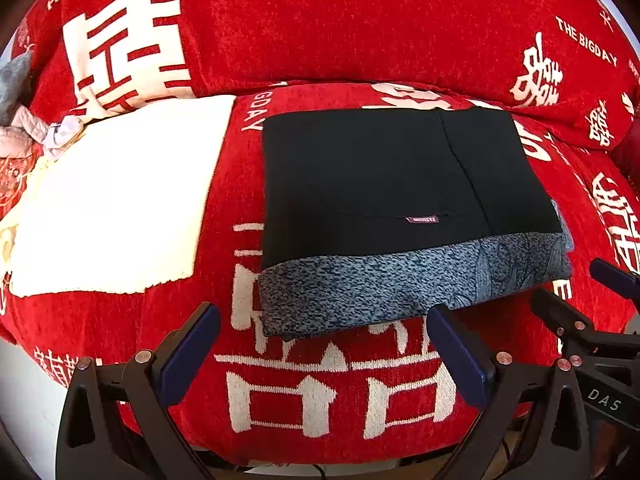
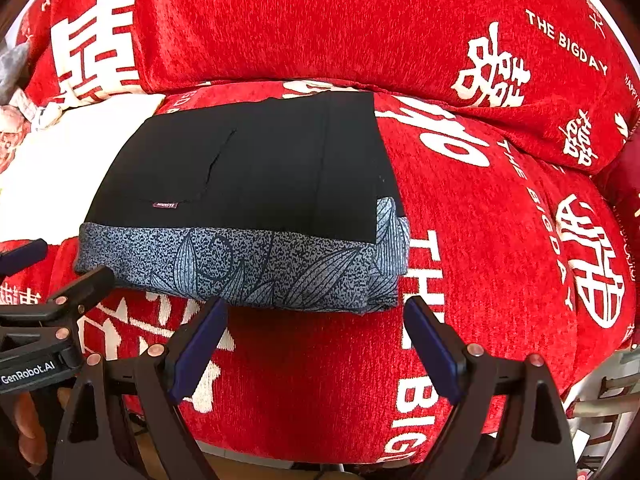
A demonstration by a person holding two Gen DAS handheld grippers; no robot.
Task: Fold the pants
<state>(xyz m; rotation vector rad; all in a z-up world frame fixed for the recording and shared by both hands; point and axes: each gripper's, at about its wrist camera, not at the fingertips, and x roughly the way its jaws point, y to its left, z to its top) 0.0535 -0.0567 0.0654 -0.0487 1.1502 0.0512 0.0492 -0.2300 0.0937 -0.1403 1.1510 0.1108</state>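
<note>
**Folded pants lying on the red sofa, both claws standing apart and empty**

The pants [image 1: 384, 184] are lying folded into a compact rectangle on the seat of the sofa [image 1: 360, 20], which is wearing a red cover with white characters. The black outer cloth is facing up, and a grey-blue leaf-patterned lining is showing as a band along the near edge. A small label [image 1: 423, 219] is sitting on the black cloth just above that band.

In the left wrist view, the left claw [image 1: 325, 354] is hovering at 6 o'clock of the pants, its jaws spread wide with nothing between them but sofa cover. The right claw [image 1: 580, 292] is showing at 4 o'clock, just beside the pants' near right corner. A white cloth [image 1: 120, 200] is lying at 9 o'clock of the pants, with its edge close to theirs.

In the right wrist view, the right claw [image 2: 316, 346] is standing wide apart at 6 o'clock of the pants [image 2: 256, 160], gripping nothing, its fingertips just short of the patterned band. The left claw [image 2: 60, 268] is reaching in at 8 o'clock, near the pants' near left corner.
</note>
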